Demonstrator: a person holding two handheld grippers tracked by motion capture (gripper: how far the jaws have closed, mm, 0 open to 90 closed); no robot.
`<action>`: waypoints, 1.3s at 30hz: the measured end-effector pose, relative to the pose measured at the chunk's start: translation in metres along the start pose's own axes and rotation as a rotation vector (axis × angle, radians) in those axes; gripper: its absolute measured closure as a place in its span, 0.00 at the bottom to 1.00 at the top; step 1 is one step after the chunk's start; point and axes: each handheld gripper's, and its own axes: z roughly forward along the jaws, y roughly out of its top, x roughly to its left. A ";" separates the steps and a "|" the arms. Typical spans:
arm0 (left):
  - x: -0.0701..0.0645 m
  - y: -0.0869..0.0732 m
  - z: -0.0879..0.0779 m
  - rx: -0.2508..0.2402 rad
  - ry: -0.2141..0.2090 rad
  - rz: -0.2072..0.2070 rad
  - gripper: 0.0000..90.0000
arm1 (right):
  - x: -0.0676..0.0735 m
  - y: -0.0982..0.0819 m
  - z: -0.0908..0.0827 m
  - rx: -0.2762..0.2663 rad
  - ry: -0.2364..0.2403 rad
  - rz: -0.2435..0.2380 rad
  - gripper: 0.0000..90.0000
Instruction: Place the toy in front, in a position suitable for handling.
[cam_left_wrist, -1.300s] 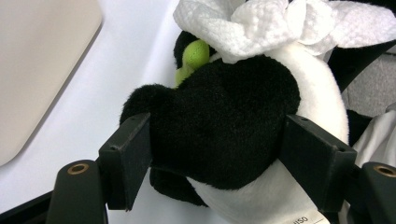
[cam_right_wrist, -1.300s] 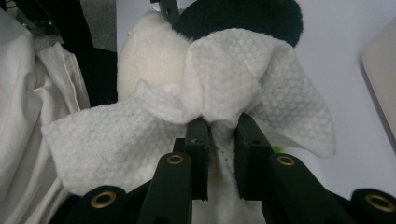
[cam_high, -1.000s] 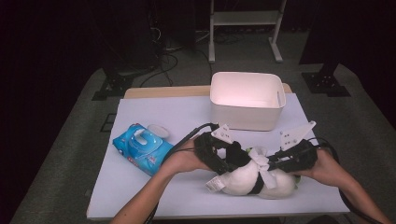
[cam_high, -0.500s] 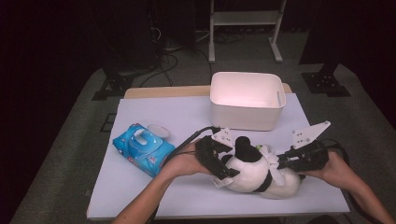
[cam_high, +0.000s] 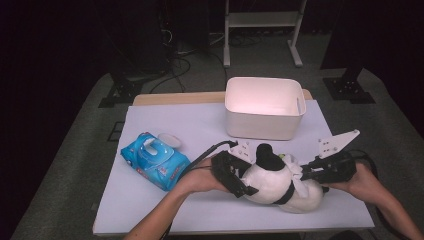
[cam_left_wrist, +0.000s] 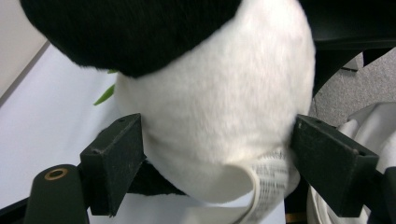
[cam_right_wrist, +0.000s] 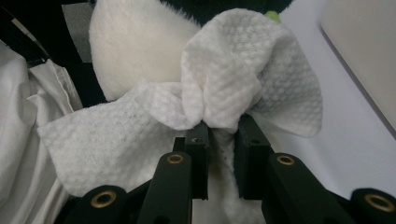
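A black-and-white panda plush (cam_high: 272, 182) lies near the table's front edge. My left gripper (cam_high: 246, 175) comes in from the left and is shut on it. In the left gripper view the wide-spread jaws press on both sides of the white plush body (cam_left_wrist: 219, 107), and a sewn label hangs below. From the right, my right gripper (cam_high: 306, 176) is shut on a bunched white wet wipe (cam_high: 299, 172). Up close, the textured wipe (cam_right_wrist: 233, 88) fans out above the pinching right gripper (cam_right_wrist: 219, 135) and rests against the plush's white fur (cam_right_wrist: 135, 46).
A white plastic tub (cam_high: 262, 125) stands behind the plush at the back of the table (cam_high: 175, 210). To the left lies a blue pack of wipes (cam_high: 154, 161) with its flap lid (cam_high: 169, 140) open. White cloth (cam_right_wrist: 18, 116) shows at the left of the right gripper view.
My right gripper has slid a little to the right with the wipe. The plush has turned slightly in the left gripper's hold, and the left hand has stayed in place.
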 end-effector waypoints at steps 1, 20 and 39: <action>0.000 0.000 0.001 -0.004 -0.003 0.000 0.19 | -0.001 -0.001 -0.001 -0.003 -0.002 -0.004 0.86; 0.002 0.000 0.009 -0.066 -0.027 0.000 0.16 | -0.002 -0.015 -0.012 -0.017 -0.012 0.034 0.86; 0.006 0.004 0.002 -0.172 0.017 -0.004 0.38 | -0.002 -0.019 -0.010 -0.127 0.016 0.063 0.86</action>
